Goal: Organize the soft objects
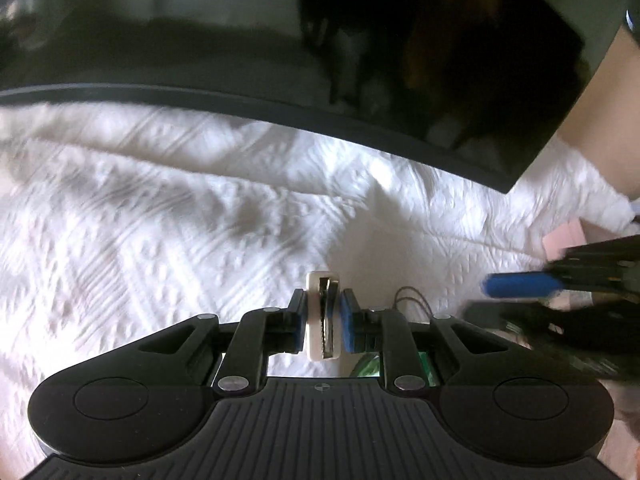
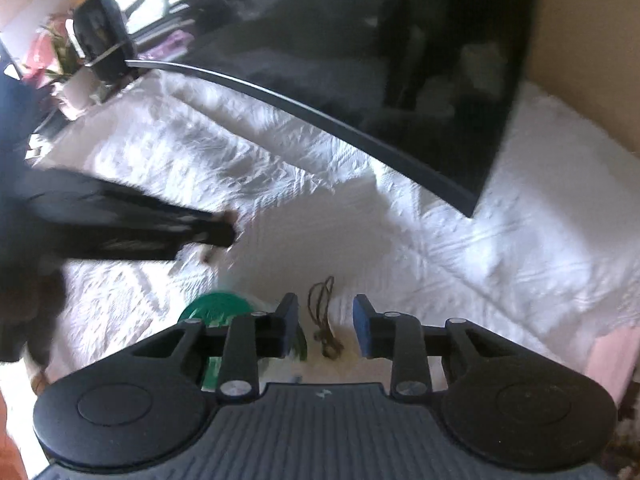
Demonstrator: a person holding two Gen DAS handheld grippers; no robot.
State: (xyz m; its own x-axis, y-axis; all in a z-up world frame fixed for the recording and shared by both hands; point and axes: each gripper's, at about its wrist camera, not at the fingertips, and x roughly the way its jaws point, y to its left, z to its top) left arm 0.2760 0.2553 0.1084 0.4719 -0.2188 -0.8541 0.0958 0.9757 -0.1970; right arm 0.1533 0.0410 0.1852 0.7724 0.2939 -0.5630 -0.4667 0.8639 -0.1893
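Left wrist view, item one: your left gripper [image 1: 323, 318] pinched a small white clip-like piece [image 1: 322, 320] with a toothed metal strip down its middle; the left pad pressed its side, the right blue pad [image 1: 349, 322] sat against or just beside it. The piece stood upright between the pads at the six o'clock side of the frame, above the white quilted bedspread [image 1: 160, 220].

Item two: a large black glossy panel [image 1: 280, 40] lay across the bedspread from nine o'clock through twelve to two o'clock, its lower edge a dark rim. No writing could be read on it.

Item three: your right gripper [image 1: 520, 286] entered at three o'clock, blurred, one blue pad showing; a pink item [image 1: 564, 236] lay just behind it.

Item four: a thin brown cord loop [image 1: 412, 302] lay on the bedspread at five o'clock, just beside your left gripper's right finger.

Right wrist view, item five: your right gripper [image 2: 326, 326] had its tongs spread, nothing between the pads; the brown cord loop [image 2: 326, 316] lay on the cover beneath the gap.

Item six: a green round object [image 2: 212, 308] sat at seven o'clock, partly behind the left finger; any label on it was too blurred to read.

Item seven: your left gripper [image 2: 216, 232] reached in from nine o'clock, blurred.

Item eight: a pink cloth [image 2: 612, 360] lay at four o'clock on the bedspread's edge.
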